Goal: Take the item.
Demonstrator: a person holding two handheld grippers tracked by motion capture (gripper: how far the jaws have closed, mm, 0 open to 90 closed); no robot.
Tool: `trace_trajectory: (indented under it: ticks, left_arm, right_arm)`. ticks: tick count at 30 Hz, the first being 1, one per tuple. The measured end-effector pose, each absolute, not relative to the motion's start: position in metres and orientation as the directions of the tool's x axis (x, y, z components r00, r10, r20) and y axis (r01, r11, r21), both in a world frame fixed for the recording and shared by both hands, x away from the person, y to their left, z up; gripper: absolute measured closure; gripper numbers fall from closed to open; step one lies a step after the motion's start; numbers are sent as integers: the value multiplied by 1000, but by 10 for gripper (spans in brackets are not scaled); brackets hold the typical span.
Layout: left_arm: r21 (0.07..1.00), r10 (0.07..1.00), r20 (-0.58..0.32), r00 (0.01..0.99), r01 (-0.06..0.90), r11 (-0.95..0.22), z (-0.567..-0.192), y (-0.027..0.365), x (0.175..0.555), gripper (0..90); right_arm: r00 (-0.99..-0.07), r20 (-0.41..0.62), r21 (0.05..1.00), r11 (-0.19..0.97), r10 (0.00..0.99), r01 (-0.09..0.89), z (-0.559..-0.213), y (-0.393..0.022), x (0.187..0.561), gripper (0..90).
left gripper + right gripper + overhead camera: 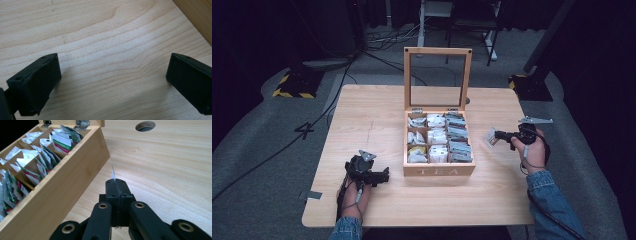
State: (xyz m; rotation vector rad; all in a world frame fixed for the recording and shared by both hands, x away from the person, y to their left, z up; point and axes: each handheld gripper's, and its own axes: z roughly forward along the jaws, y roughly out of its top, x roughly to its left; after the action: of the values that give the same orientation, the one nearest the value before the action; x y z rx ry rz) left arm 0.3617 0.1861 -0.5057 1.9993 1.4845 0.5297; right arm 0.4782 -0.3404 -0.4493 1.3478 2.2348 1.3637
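Looking along our right gripper (115, 185), we saw only the thin edge of the white paper tea sachet (112, 171), its print unreadable. Those jaws were clamped on it, held just beside the open wooden tea box (439, 170) above the pale wooden desk (377, 115). Our left gripper (384, 176) lay low by the box front, jaws wide apart and empty.

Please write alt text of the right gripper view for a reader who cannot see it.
The right tongs are shut on a thin tea bag, seen edge-on, above the wooden table. At left stands an open wooden tea box with packets in its compartments.
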Motion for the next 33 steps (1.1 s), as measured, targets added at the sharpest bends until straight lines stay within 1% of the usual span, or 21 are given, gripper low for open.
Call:
trace_trajectory:
  ticks: [7, 11, 14, 17, 18, 19, 20, 22, 27, 33]
  left_arm:
    - [662, 954, -29, 299, 720, -206, -506, 186, 362, 0]
    - [662, 954, -29, 299, 720, -206, -506, 186, 362, 0]
    - [662, 954, -28, 299, 720, -206, -506, 186, 362, 0]
    - [662, 954, -29, 299, 720, -206, -506, 186, 362, 0]
    - [662, 954, -29, 299, 720, -206, -506, 186, 362, 0]
    - [662, 954, -29, 299, 720, -206, -506, 186, 362, 0]
    - [663, 954, -29, 299, 720, -206, -506, 186, 362, 0]
    - [662, 954, -29, 299, 720, -206, -506, 186, 362, 0]
    - [663, 954, -29, 299, 720, -206, -506, 186, 362, 0]
    - [662, 954, -29, 300, 720, -206, -506, 186, 362, 0]
  right_arm:
    - [-546, 267, 772, 163, 794, 614, -454, -343, 480, 898]
    - [-535, 259, 769, 164, 804, 618, -455, -345, 480, 877]
    - [-521, 250, 768, 160, 816, 620, -459, -349, 483, 714]
    - [-513, 225, 790, 153, 828, 593, -462, -350, 486, 536]
    - [-508, 226, 791, 148, 831, 594, -463, -351, 486, 498]
    - [-508, 226, 791, 148, 831, 594, -463, -351, 486, 498]
    - [-497, 214, 793, 147, 841, 591, -465, -351, 488, 451]
    - [-492, 203, 797, 149, 847, 585, -466, -352, 488, 436]
    - [-485, 150, 839, 149, 862, 523, -459, -354, 486, 431]
    - [-533, 158, 852, 158, 831, 499, -447, -349, 480, 430]
